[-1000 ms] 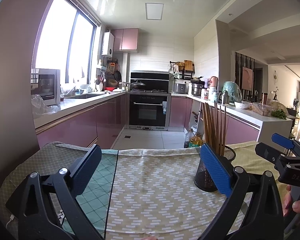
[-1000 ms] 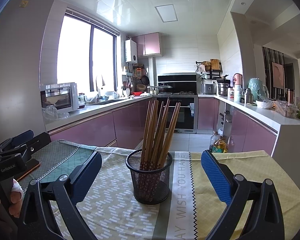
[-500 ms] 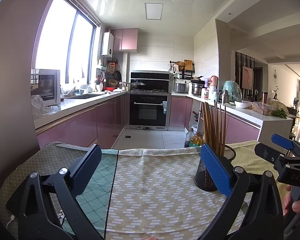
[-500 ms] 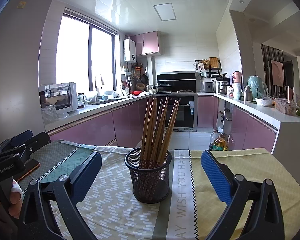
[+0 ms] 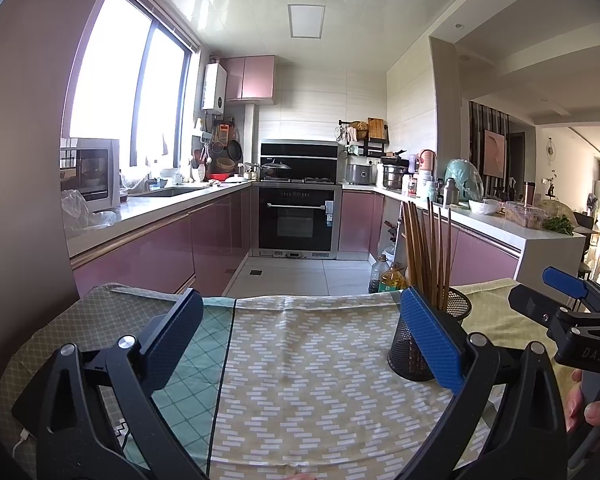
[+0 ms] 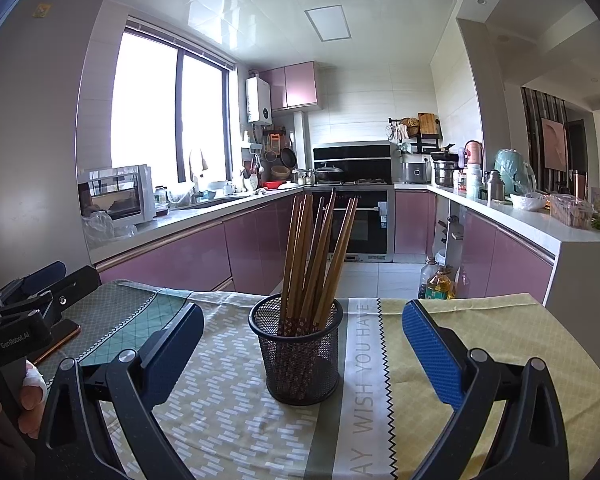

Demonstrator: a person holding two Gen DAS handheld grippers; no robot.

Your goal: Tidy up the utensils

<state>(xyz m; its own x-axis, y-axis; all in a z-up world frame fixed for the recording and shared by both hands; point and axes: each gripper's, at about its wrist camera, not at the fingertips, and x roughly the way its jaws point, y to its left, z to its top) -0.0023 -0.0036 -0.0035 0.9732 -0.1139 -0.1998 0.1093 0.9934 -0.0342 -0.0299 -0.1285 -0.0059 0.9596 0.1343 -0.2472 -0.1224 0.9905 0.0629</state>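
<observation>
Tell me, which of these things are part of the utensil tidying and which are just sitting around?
Part of the job:
chopsticks
mesh holder
left gripper, open
right gripper, open

Just lying about:
phone
oil bottles
tablecloth

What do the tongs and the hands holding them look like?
Both tongs, left and right, have black triangular cut-out frames, silver pivot bolts and textured blue pads. White lettering marks each body. The left hand has a white bandaged finger. No sleeves show.
</observation>
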